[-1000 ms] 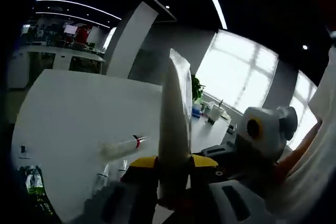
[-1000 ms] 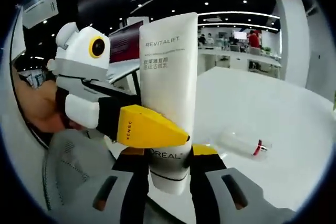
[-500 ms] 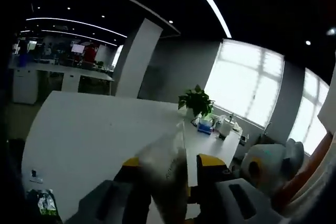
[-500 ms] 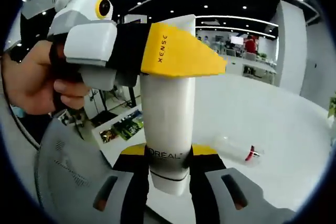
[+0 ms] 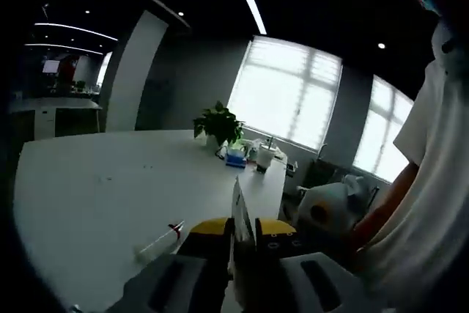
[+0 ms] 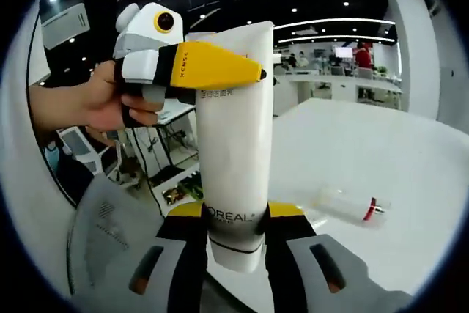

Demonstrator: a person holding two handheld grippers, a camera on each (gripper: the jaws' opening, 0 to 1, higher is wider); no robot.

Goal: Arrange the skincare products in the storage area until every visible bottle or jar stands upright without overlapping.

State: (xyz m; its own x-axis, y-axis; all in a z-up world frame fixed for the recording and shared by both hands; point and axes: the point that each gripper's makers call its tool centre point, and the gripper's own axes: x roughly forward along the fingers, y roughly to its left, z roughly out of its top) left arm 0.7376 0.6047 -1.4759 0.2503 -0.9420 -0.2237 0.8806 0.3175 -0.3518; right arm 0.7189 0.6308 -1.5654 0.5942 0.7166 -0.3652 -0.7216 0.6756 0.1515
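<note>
A white L'Oreal tube [image 6: 233, 144] stands upright in the right gripper view, its cap end clamped by my right gripper [image 6: 234, 219]. My left gripper [image 6: 220, 70] comes in from the left, held by a hand, with its yellow jaws shut across the tube's flat top end. Seen from the left gripper view, the tube [image 5: 239, 207] is a thin edge between the jaws of my left gripper [image 5: 240, 229]. A clear bottle with a red cap [image 6: 346, 204] lies on its side on the white table [image 6: 396, 152]; the same bottle [image 5: 160, 239] lies left of the jaws.
A potted plant [image 5: 218, 124] and small items stand at the table's far end. The person's white sleeve [image 5: 432, 181] fills the right side. A grey chair back [image 6: 110, 240] and floor clutter sit lower left, beside the table's edge.
The left gripper has climbed from the tube's lower part to its flat top end and levelled out. The right gripper keeps its hold on the cap end.
</note>
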